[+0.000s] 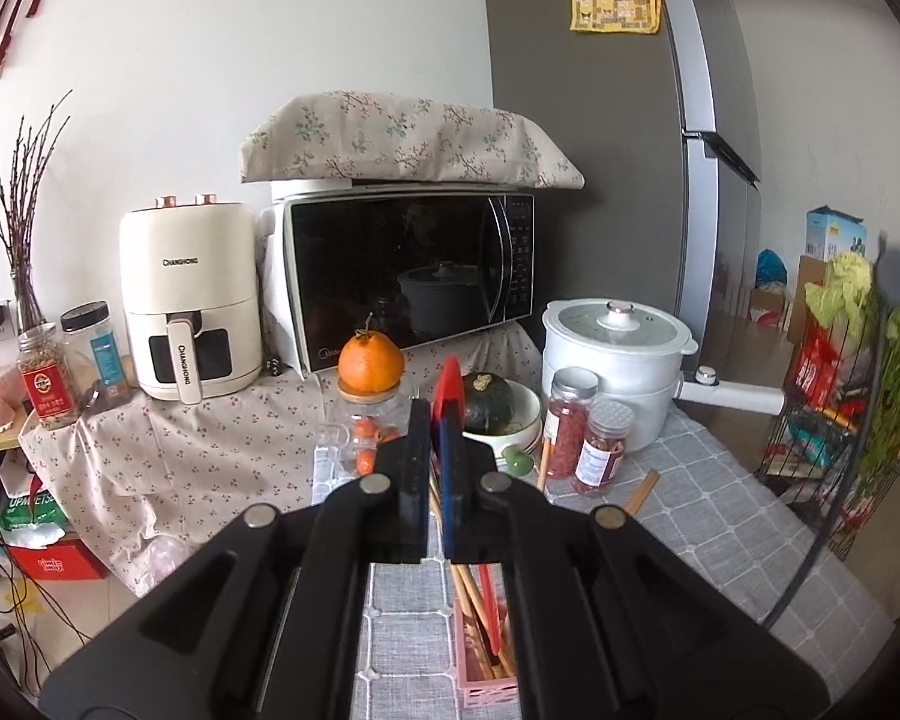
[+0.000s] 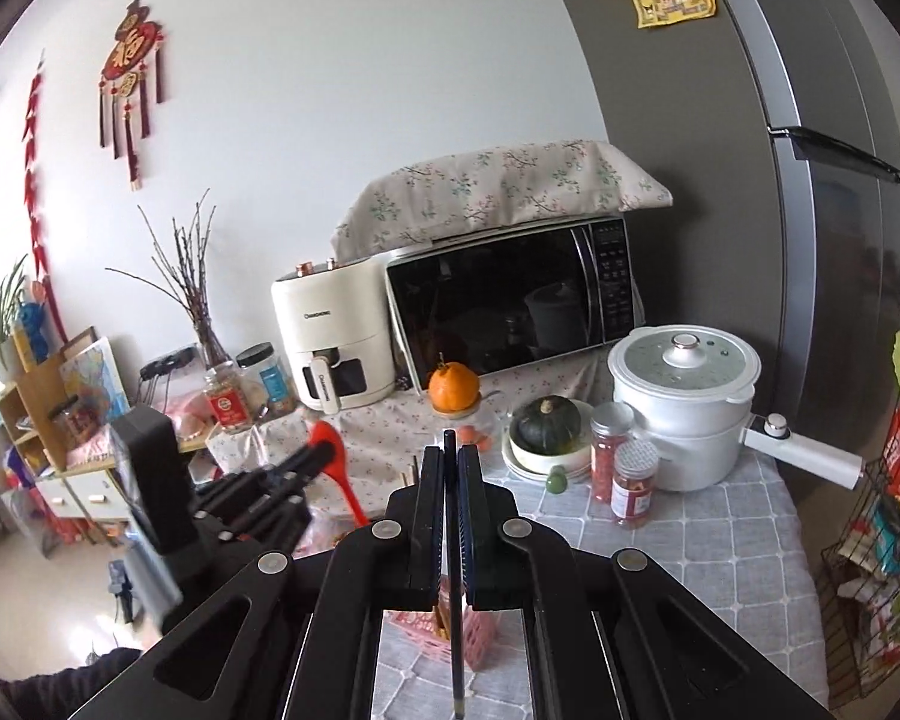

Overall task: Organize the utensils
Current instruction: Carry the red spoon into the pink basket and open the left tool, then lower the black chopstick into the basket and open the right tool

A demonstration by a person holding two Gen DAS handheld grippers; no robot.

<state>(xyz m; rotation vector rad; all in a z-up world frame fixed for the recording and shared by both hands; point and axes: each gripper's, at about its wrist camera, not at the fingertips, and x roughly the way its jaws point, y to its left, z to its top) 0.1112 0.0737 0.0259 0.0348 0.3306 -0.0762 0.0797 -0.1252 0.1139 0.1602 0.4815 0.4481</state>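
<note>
- The left gripper [image 1: 437,420] pinches a red spatula [image 1: 450,381] between nearly closed jaws, its blade sticking up past the fingertips and its red handle running down behind them into a pink basket [image 1: 486,681] below.
- The right gripper [image 2: 450,450] is pressed together on a thin dark stick [image 2: 457,648], maybe a chopstick; its top pokes out just above the fingertips and its lower end hangs in front of the basket [image 2: 417,630], low over the grey checked cloth [image 2: 720,546].
- Wooden chopsticks [image 1: 471,612] already stand in the basket beside the spatula handle; two more [image 1: 641,491] lie on the cloth near the jars.
- Just beyond the grippers: a glass jar [image 1: 363,429] with an orange [image 1: 371,361] on top, a dark squash [image 1: 489,402] in a white bowl [image 1: 528,420], two red-filled jars [image 1: 603,450], and a white pot [image 1: 615,354] whose handle juts right.
- Behind stand an air fryer [image 1: 189,300] and a microwave [image 1: 402,276] under a floral cover; the fridge [image 1: 600,150] walls the right side.
- Open cloth lies to the right of the basket, up to the table edge, where a wire rack [image 1: 834,420] of greens stands.
- In the right wrist view, the left gripper [image 2: 321,453] with the spatula [image 2: 333,462] is blurred at left.
- The basket's near end is cut off by the frame, and the gripper bodies hide most of it.
</note>
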